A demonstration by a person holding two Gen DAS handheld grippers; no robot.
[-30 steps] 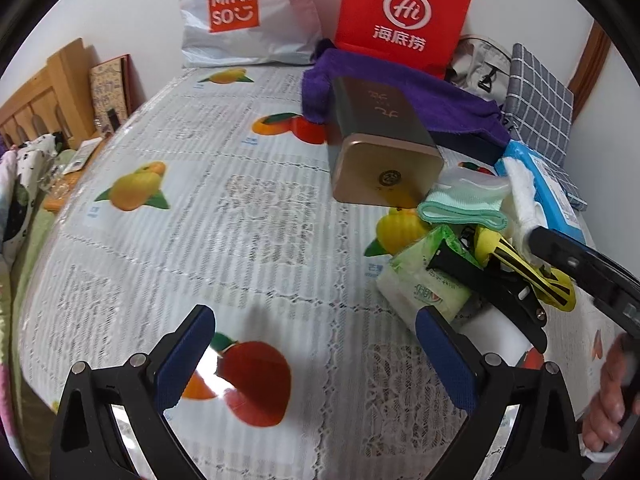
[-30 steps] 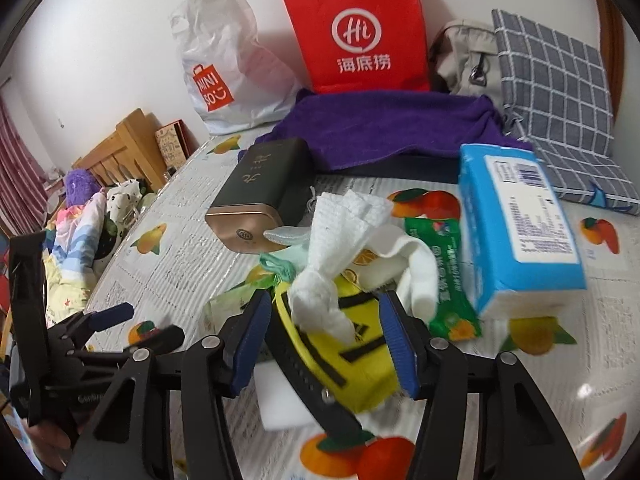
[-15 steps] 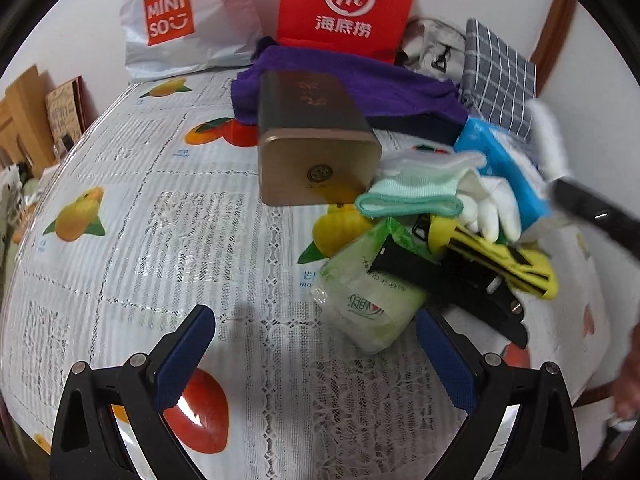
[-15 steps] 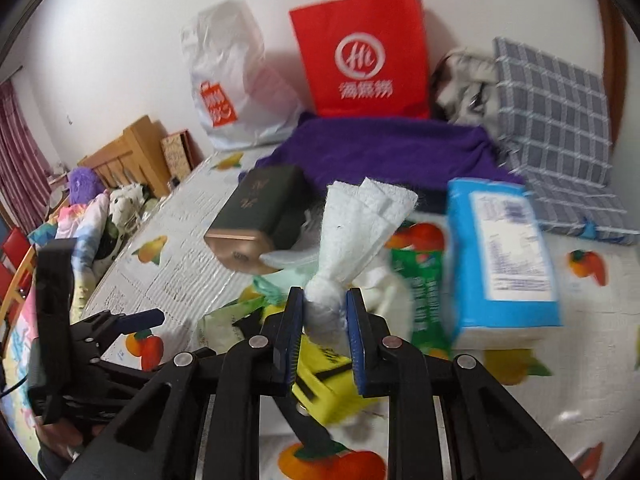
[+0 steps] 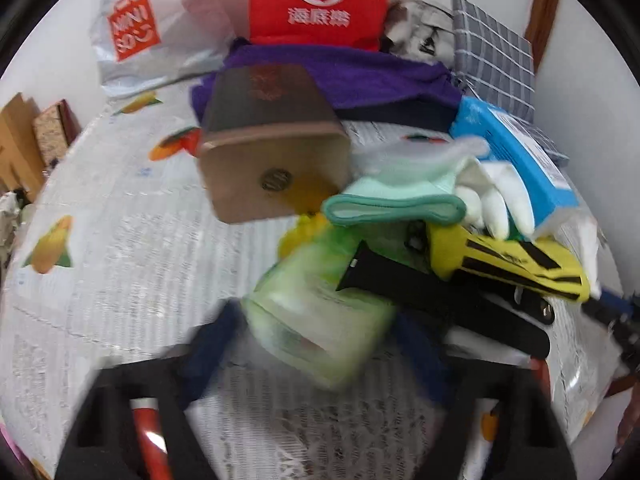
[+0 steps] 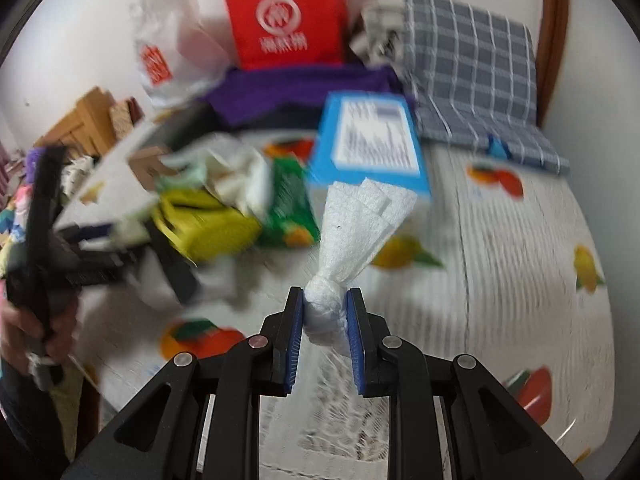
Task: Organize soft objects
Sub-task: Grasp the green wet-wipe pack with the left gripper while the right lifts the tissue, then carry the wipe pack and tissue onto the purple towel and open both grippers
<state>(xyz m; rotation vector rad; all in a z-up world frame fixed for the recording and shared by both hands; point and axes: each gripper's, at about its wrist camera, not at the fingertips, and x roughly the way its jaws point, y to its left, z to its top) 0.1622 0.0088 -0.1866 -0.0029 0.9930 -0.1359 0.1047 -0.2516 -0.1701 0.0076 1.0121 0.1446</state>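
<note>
The right gripper (image 6: 325, 320) has its fingers pinched on the knot of a white cloth (image 6: 360, 224), whose loose end fans out above the pads. The cloth hangs clear of the table (image 6: 500, 264), right of the heap and near the blue box (image 6: 372, 144). That is one soft item lifted out; no place for sorted items shows, so where it belongs cannot be told.

The left gripper (image 5: 320, 344) is badly blurred. Its dark blue pads stand on either side of the green wipes pack (image 5: 320, 320), but whether they press it or only flank it cannot be told.

Most of the work looks undone. The heap sits at the right of the table in the left view: a mint cloth (image 5: 396, 200) on top, white gloves (image 5: 496, 200) beside it, a yellow-and-black tool (image 5: 508, 256) and a black strap (image 5: 440, 304) below, all touching or overlapping. The brown box (image 5: 272, 164) lies just left of the heap, a purple towel (image 5: 340, 76) behind it. By this judgement, the task is at an early stage: the white cloth needs setting down, and the mint cloth, gloves, wipes and towel remain to be sorted.
</note>
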